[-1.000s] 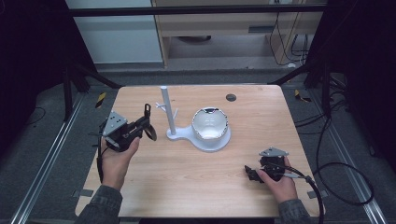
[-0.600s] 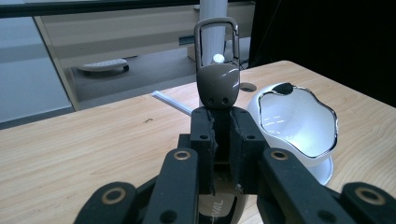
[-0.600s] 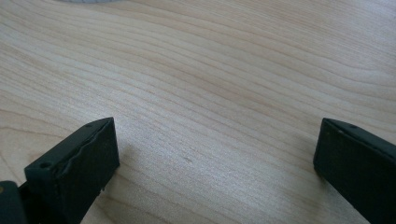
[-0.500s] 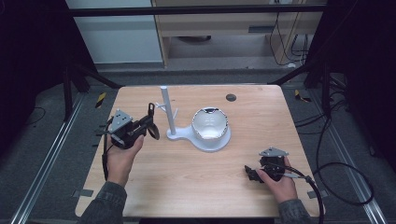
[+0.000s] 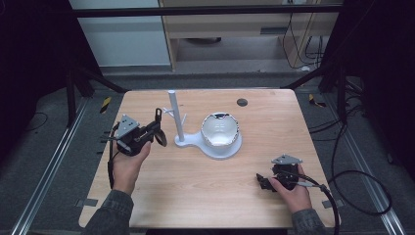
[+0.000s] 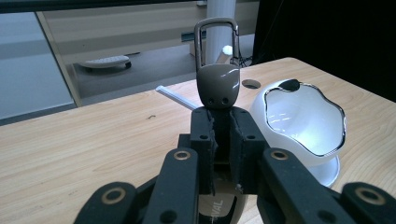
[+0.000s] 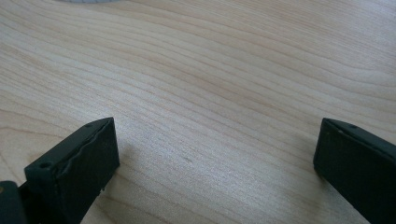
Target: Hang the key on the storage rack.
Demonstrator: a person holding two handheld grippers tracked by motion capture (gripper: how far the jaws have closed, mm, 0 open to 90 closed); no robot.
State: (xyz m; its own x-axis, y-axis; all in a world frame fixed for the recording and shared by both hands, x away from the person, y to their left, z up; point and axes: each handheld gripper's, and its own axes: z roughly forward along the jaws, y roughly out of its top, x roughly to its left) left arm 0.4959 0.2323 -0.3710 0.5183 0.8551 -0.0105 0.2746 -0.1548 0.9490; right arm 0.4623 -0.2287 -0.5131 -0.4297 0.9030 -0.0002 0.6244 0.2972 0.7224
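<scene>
Left gripper [image 6: 219,140]: jaws clamped on a key fob [image 6: 218,84], its metal loop upright beyond them, presented toward the white peg stand [image 5: 175,117], apparently for hanging. Right gripper [image 7: 215,158]: jaws open, idle on the tabletop [image 7: 210,70].

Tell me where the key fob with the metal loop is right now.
The key fob is clamped in the left gripper, held above the table's left side, just left of the white stand's post in the high view.
</scene>
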